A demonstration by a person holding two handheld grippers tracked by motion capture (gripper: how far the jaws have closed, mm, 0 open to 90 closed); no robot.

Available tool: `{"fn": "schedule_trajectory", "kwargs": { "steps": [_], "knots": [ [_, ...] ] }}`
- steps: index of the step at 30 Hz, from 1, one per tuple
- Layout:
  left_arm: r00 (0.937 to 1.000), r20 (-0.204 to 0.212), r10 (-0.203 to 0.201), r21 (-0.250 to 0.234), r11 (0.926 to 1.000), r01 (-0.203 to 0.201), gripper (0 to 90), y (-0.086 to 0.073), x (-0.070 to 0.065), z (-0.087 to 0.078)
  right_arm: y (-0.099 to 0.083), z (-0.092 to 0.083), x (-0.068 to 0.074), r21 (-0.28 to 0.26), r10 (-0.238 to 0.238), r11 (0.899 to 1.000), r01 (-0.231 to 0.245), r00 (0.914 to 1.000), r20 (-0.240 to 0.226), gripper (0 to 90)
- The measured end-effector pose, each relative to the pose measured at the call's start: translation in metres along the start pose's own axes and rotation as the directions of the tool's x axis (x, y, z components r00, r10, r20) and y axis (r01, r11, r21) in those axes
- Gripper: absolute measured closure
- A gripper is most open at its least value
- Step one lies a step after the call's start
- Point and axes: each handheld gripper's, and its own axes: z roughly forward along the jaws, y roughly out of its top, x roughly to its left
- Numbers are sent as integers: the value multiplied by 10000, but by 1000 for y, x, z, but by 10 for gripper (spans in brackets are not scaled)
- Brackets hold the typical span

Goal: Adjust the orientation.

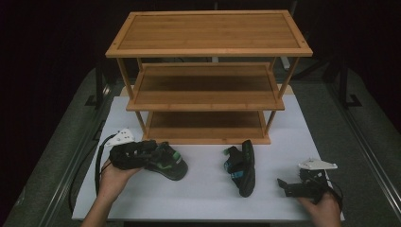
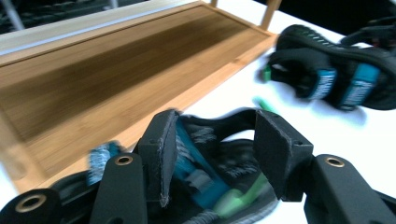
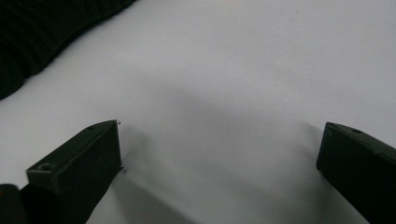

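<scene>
Lying on the white bench top (image 1: 203,194) near its left edge, a black sandal with green and blue trim (image 1: 166,161) sits just in front of the lowest board of the bamboo shoe rack (image 1: 208,47). The left gripper (image 1: 142,153) is over it — in the left gripper view its jaws straddle the sandal's straps (image 2: 205,158), one pad close against the blue strap, the other standing off with white bench showing in the gap, so the jaws are released rather than clamped. A second sandal (image 1: 242,168), matching the first, lies on its side towards the middle of the bench, its toe pointing at the rack's right front post. The right gripper (image 1: 288,187) rests near the right front corner of the bench, well apart from both sandals — its jaws are spread wide with nothing but bare white surface between them.
</scene>
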Motion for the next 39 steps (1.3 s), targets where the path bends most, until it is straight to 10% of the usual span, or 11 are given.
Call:
{"fn": "schedule_trajectory", "kwargs": {
  "steps": [11, 20, 39],
  "knots": [
    [9940, 1093, 98, 402, 9991, -143, 553, 10, -18, 34, 0, 0, 0, -1, 21, 10000, -21, 10000, -5, 0],
    [9906, 1365, 53, 624, 9980, -139, 851, 10, -18, 43, 0, 0, 0, -13, -2, 10000, 2, 10000, -10, 0],
    [9866, 1624, 160, 905, 9954, -310, 877, -16, -26, -27, 0, 0, 0, -8, -1, 10000, 1, 10000, 0, 0]
  ]
}}
